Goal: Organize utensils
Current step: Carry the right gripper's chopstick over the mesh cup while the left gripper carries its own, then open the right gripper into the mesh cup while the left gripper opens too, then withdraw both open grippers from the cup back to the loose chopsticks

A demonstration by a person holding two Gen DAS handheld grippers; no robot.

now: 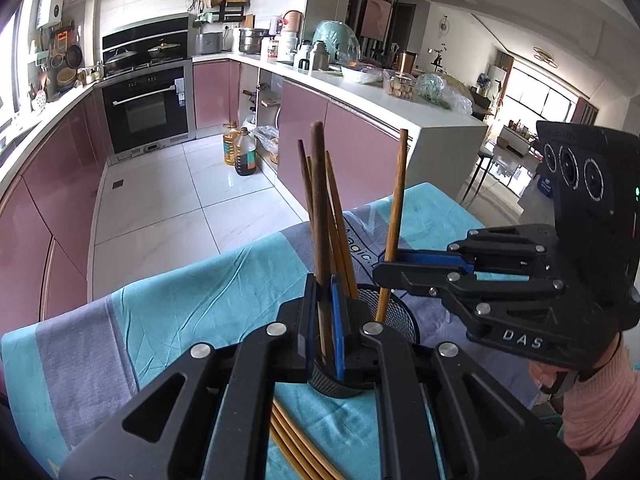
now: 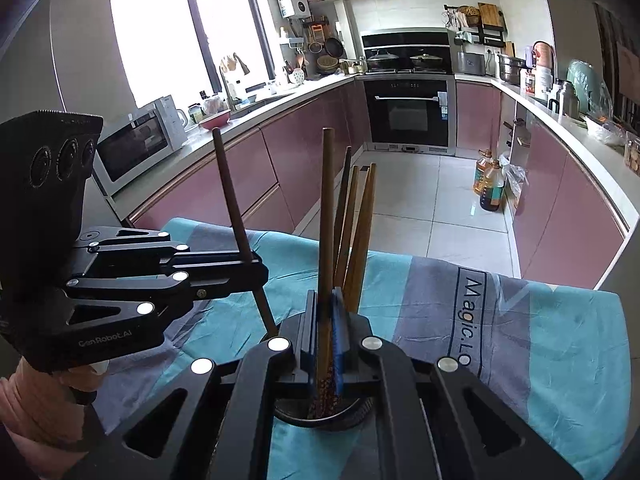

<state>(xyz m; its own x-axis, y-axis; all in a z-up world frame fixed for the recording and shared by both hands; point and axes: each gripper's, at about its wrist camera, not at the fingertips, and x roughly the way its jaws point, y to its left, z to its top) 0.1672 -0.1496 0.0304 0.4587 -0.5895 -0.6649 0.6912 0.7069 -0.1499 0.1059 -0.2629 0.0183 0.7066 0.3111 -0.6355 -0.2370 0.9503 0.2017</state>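
Only the left wrist view shows the loose bundle of chopsticks [image 1: 296,440] lying flat on the blue and grey cloth [image 1: 168,320], just below the mesh holder [image 1: 396,312]; it also takes in the white counter with jars and bags. The right wrist view instead shows the window, the microwave [image 2: 136,144] and the sink side of the kitchen, and it looks straight down into the holder's [image 2: 320,416] dark rim.

Both views show the holder standing on the cloth with several wooden chopsticks [image 1: 340,240] upright inside it. It sits directly under the fingertips of both grippers, which meet over it from opposite sides.

The left gripper [image 1: 326,320] is clamped on a dark brown chopstick [image 1: 320,220], its blue pads pressed flat against the shaft. The stick stands nearly upright, its lower end down inside the holder's rim. From the right wrist camera that same stick [image 2: 232,200] leans slightly, its tip just at the holder's edge.

The right gripper [image 2: 326,320] is likewise closed tight on a lighter brown chopstick [image 2: 326,220], whose patterned lower end reaches into the holder. In the left wrist view this stick [image 1: 394,220] passes between the right gripper's [image 1: 386,268] fingers, tip inside the mesh. A pink sleeve [image 1: 600,400] shows behind that gripper.
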